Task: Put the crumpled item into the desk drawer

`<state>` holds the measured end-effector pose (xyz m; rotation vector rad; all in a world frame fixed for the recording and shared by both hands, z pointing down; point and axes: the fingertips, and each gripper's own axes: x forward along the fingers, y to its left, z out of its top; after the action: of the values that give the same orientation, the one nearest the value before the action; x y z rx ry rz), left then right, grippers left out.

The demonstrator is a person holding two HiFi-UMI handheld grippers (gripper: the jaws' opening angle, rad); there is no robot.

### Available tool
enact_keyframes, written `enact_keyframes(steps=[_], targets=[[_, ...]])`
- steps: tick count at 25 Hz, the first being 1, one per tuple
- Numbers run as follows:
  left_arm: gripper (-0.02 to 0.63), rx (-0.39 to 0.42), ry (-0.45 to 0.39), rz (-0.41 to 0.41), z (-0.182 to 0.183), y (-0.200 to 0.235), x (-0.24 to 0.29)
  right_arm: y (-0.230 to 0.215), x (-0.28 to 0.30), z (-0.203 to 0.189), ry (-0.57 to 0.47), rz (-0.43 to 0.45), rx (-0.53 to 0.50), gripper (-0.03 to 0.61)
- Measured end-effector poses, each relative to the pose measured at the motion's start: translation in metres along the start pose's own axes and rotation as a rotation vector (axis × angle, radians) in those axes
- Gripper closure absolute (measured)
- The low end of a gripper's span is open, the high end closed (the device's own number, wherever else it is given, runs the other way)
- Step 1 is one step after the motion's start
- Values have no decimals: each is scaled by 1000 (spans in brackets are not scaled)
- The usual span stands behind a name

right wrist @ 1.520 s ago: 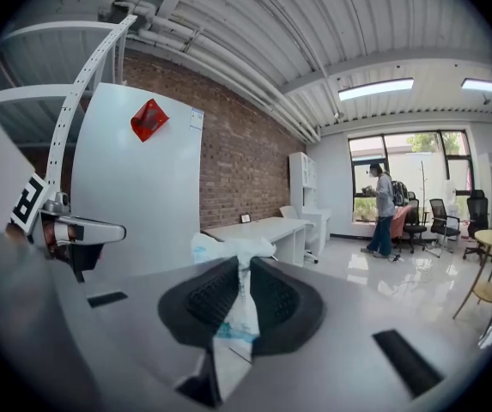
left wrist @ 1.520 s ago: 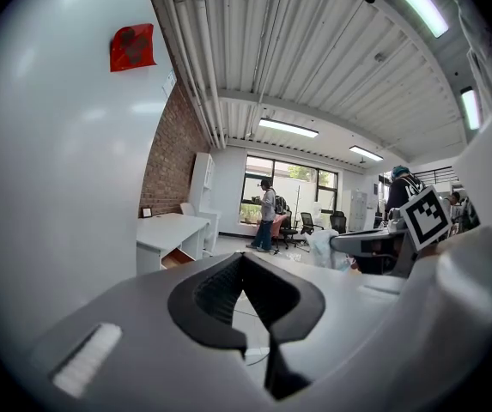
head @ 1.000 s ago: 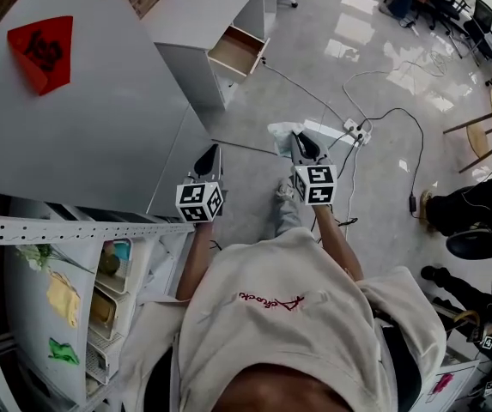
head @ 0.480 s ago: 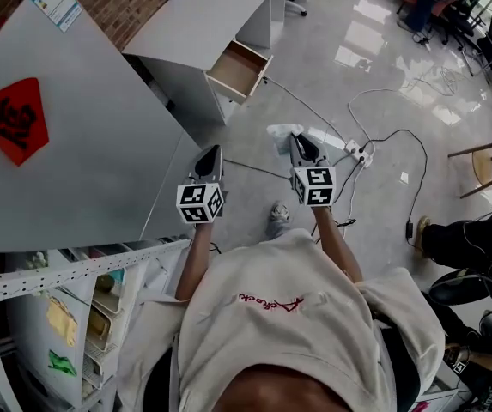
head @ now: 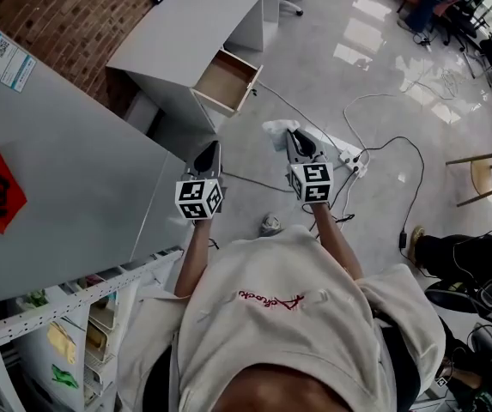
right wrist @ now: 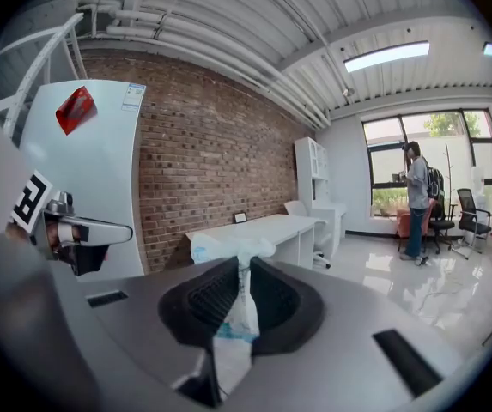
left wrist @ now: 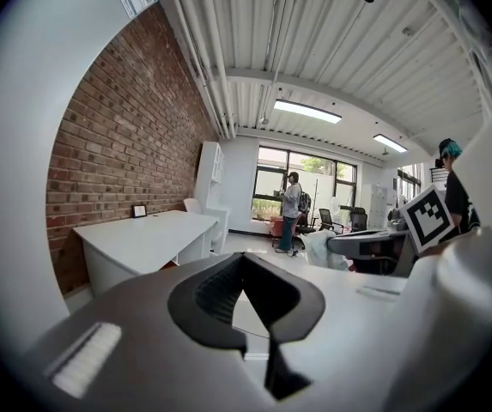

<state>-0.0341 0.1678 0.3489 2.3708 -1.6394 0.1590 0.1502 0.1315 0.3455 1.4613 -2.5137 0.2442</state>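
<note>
The crumpled item (head: 277,130) is a white wad of plastic with a blue print, also (right wrist: 228,249) in the right gripper view. My right gripper (head: 289,137) (right wrist: 244,271) is shut on it, and the wad sticks out past the jaw tips. My left gripper (head: 209,154) (left wrist: 243,258) is shut with nothing in it, level with the right one and to its left. Ahead of both stands the white desk (head: 196,17) (right wrist: 258,227) (left wrist: 147,233) against the brick wall. Its wooden drawer (head: 227,79) is pulled out and looks bare inside.
A tall grey cabinet (head: 57,187) stands close on the left, with a wire shelf rack (head: 65,342) below it. Cables and a power strip (head: 354,163) lie on the floor to the right. A person (right wrist: 417,200) stands by the far windows.
Both grippers have moved forward together past the grey cabinet toward the desk; the open drawer now lies closer ahead. The right gripper's hold on the wad is unchanged.
</note>
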Motion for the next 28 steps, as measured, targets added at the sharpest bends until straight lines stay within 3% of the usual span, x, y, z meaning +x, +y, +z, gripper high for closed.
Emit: enact_keyframes(steps=[9,19,28], targets=[[604,2,19,-5,-3,-8,52,-51,29,-11,26,-15,16,534],[604,-20,46,41,-13,11,60,-46,57,-16,54,38,11,533],[604,-39,59,21,-15,46,96,-44,104,-16,75,32,10,532]])
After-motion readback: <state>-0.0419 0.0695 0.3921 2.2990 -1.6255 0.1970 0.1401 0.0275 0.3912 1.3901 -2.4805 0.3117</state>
